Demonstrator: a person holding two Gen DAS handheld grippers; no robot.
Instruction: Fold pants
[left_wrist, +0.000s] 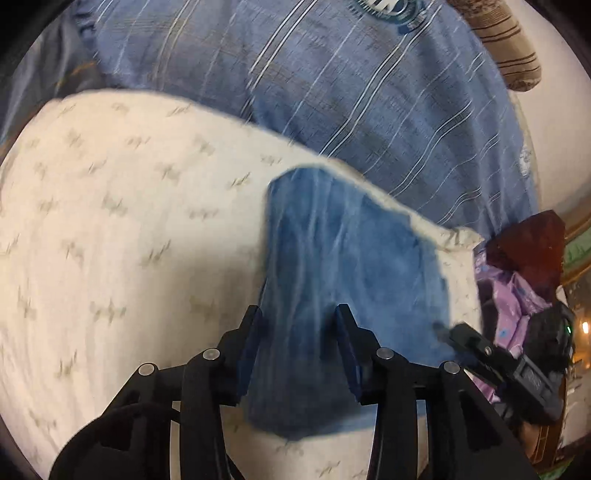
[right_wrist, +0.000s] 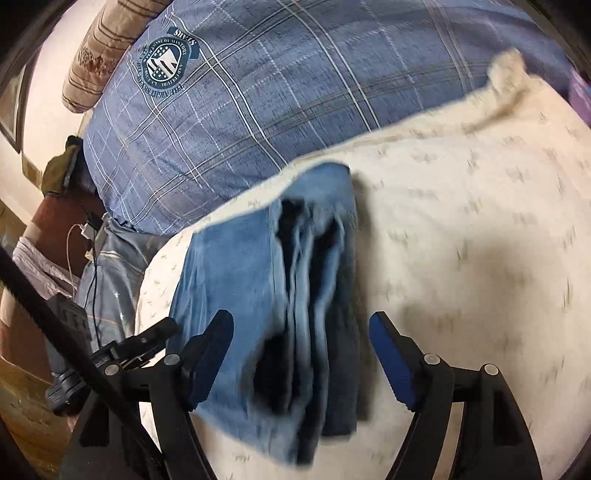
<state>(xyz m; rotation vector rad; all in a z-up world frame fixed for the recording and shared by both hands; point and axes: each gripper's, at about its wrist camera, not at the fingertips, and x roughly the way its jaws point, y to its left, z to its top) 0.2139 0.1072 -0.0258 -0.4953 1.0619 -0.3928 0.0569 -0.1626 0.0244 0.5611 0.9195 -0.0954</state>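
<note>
The blue denim pants (left_wrist: 343, 240) lie folded into a compact stack on the cream patterned bedcover (left_wrist: 110, 221). My left gripper (left_wrist: 299, 317) hovers over the near end of the stack, its jaws partly apart with denim showing in the gap and neither pad visibly pinching it. In the right wrist view the layered fold edges of the pants (right_wrist: 236, 266) run between the fingers of my right gripper (right_wrist: 301, 321), which stands wide open above them and clear of the cloth. The right gripper's tip (left_wrist: 461, 332) shows by the pants' right edge, and the left gripper's tip (right_wrist: 147, 332) by their left.
A blue plaid pillow (right_wrist: 258, 92) lies behind the bedcover (right_wrist: 461, 221), with a brown striped pillow (right_wrist: 107, 44) beyond it. Purple cloth (left_wrist: 509, 291) hangs off the bed's side. Cables and a charger (right_wrist: 86, 236) sit by the other edge.
</note>
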